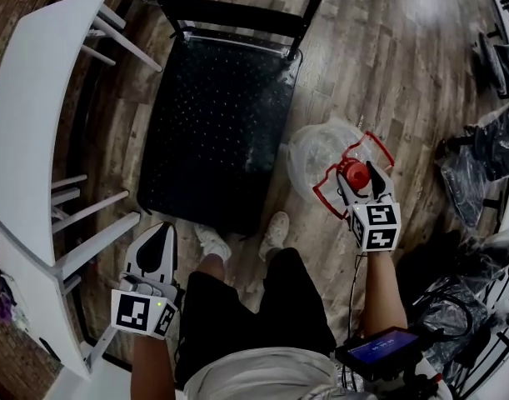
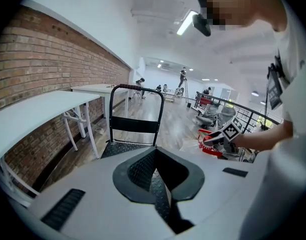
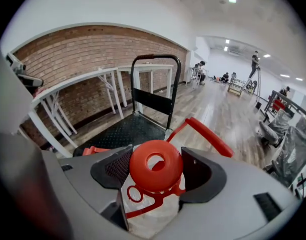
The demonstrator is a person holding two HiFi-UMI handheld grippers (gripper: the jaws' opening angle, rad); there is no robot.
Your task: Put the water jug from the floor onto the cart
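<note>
1. The right gripper [image 1: 358, 178] is lowered over the clear plastic water jug [image 1: 321, 152], which has a red screw cap and a red carrying handle. In the right gripper view the jaws are spread to the width of the red cap [image 3: 155, 166]. One pad stands at each side, and both appear to bear on it.
2. The left gripper [image 1: 162, 236] hangs by the person's left leg, well apart from the jug. Its jaws are pressed together with nothing between them.
3. The water jug stands upright on the wood-plank floor [image 1: 387, 48], just beside the right edge of the black studded-deck platform cart [image 1: 212, 123]. The deck is bare.
4. Handling, by judgement:
   - The jug's wall looks thin and glossy, so it would likely flex and slide under a pinch.
   - How full the jug is cannot be made out. If filled, it would be heavy and would swing below a high grip.
5. Point of hold, by judgement:
   - The cap and neck are the stiffest part, but smooth and round, so a loaded jug may twist or slip there.
   - The red handle [image 3: 210, 136] arches beside the cap and offers a surer purchase.
6. Status: the lift has not begun. The transfer calls for a short raise and a leftward carry onto the deck.
</note>
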